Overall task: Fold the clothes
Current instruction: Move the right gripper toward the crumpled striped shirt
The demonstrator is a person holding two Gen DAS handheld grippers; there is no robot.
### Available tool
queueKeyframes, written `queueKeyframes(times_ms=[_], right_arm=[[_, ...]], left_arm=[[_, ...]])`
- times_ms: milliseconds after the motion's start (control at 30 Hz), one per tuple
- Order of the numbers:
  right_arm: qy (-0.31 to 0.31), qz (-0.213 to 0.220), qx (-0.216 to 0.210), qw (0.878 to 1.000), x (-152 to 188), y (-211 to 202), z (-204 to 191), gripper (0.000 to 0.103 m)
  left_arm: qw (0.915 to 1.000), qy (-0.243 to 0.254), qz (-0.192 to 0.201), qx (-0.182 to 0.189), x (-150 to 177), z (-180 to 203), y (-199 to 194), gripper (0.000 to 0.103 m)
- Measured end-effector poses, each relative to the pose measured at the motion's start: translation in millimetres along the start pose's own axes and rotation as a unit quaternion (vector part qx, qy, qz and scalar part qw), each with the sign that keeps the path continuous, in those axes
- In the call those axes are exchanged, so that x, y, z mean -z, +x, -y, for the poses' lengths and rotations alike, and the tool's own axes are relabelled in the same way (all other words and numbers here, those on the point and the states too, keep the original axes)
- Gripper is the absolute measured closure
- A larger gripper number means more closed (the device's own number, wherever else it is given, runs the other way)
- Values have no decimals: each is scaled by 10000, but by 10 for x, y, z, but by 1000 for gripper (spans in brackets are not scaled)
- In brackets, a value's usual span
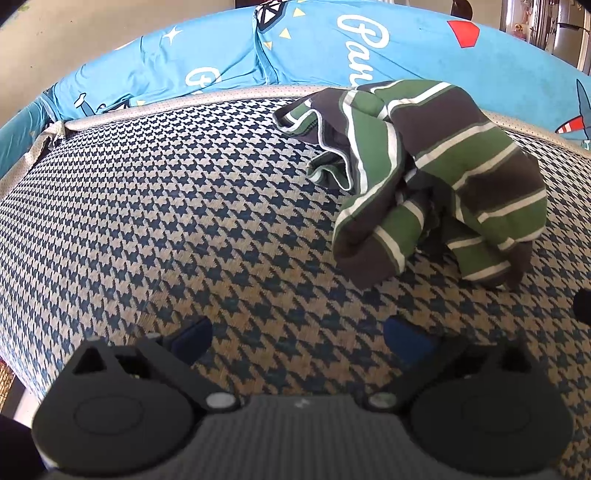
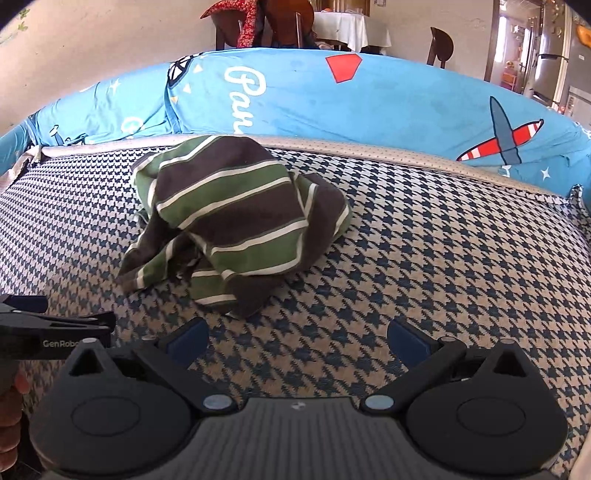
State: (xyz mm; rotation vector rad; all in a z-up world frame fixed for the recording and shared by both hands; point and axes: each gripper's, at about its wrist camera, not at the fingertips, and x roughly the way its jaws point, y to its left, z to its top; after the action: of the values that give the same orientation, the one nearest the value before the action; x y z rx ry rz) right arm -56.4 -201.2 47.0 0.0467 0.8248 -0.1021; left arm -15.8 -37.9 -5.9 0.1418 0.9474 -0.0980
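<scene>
A crumpled garment with green, dark brown and white stripes [image 1: 436, 177] lies in a heap on the houndstooth cushion [image 1: 166, 206]. In the left wrist view it sits ahead and to the right of my left gripper [image 1: 297, 341], which is open with nothing between its blue pads. In the right wrist view the same garment [image 2: 236, 218] lies ahead and slightly left of my right gripper [image 2: 297, 339], also open and holding nothing. The left gripper's body [image 2: 51, 328] shows at the left edge of the right wrist view, held by a hand.
A blue printed back cushion [image 2: 369, 107] with planes and lettering runs along the far side of the seat. Beyond it stand a dining table with a white cloth [image 2: 351, 27], chairs and a fridge [image 2: 557, 55]. Bare houndstooth fabric [image 2: 461, 258] lies right of the garment.
</scene>
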Motion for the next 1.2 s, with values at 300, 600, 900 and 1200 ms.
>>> queueKeyframes(times_ms=[300,600,900,1200], right_arm=[[66,20,-125,9999,-49,30,-92,0],[87,-10,-110,9999,-86,68,-166,0],[122,14,-141,9998,-104,85,-210,0],[91,58,-157,9998,-131,100,-269,0]], left_arm=[[10000,49,-34,33,-5,-20,15,0],[9999,63,-95,43,5,-16,18,0],[9999,70,-116,63,32,-27,-14,0],[9998,68,-139,87,37,-39,-14,0]])
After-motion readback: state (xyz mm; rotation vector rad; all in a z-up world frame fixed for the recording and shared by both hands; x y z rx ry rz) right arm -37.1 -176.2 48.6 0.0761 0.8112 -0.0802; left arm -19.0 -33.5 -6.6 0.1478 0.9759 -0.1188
